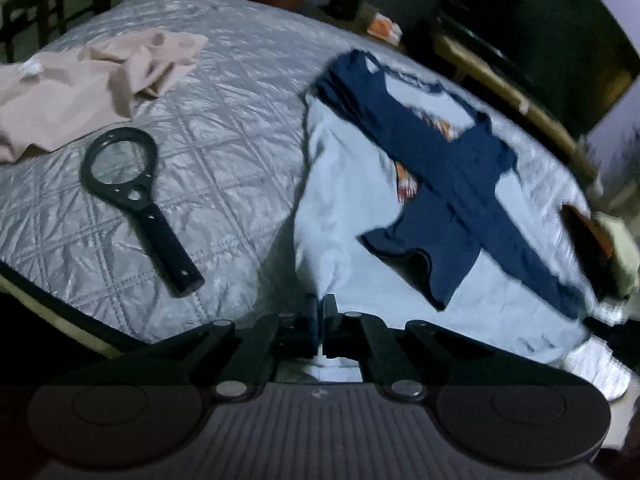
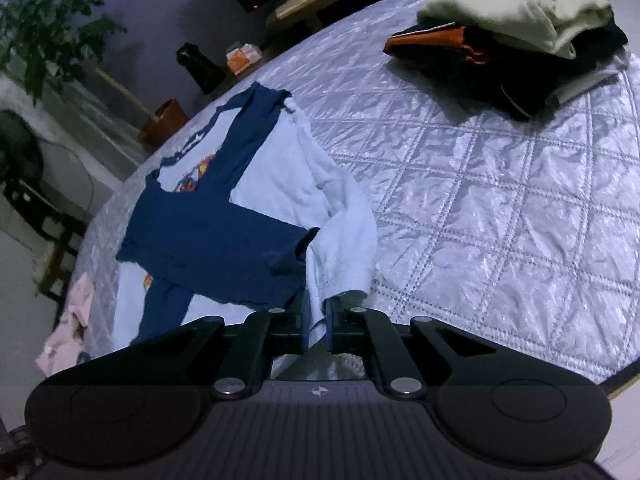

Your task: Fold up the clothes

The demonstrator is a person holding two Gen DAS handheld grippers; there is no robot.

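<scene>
The shirt [image 1: 400, 200], pale blue with navy sleeves crossed over its front, lies on the quilted bed [image 1: 224, 128], filling the centre right of the left wrist view and the centre left of the right one. The left gripper [image 1: 320, 312] has its fingers clenched on the pale hem at the bottom centre of its frame. The right gripper [image 2: 316, 320] likewise pinches a bunched fold of the pale edge between its blue pads [image 2: 305, 320].

The step looks like folding the hem up toward the collar. To do it well, lift both corners together and level, keep the cloth taut between them, carry it over without disturbing the crossed sleeves, and avoid the magnifier [image 1: 132, 200] at centre left.
</scene>
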